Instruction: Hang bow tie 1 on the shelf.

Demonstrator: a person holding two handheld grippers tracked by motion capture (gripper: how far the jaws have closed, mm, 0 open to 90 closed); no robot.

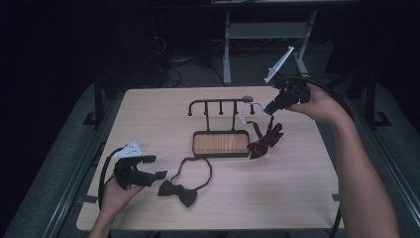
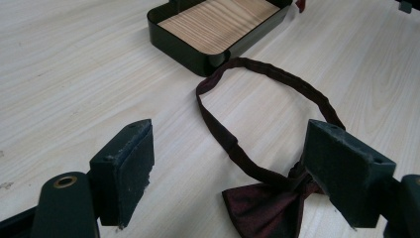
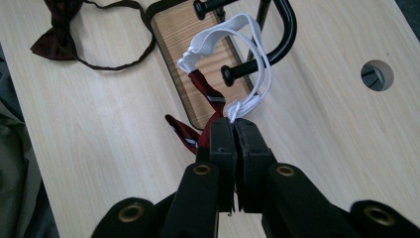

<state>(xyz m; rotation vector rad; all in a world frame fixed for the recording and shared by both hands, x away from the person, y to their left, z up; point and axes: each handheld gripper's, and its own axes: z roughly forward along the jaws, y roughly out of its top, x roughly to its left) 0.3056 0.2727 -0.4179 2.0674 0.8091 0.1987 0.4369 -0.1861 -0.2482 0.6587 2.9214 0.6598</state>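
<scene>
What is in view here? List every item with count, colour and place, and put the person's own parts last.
Table: one, light wood, with a round hole near its far edge.
Rack: one, black with pegs, standing at the table's middle on a black tray with a wood-grain floor.
Striped bow tie: one, dark red, hanging right of the tray from its white strap, which loops by the rack's end peg.
Plain bow tie: one, dark maroon, flat on the table near the front left, band looped towards the tray.
Left gripper: black, jaws open, beside the plain bow tie.
Right gripper: black, shut on the white strap.
Forearms: two, entering from below.
</scene>
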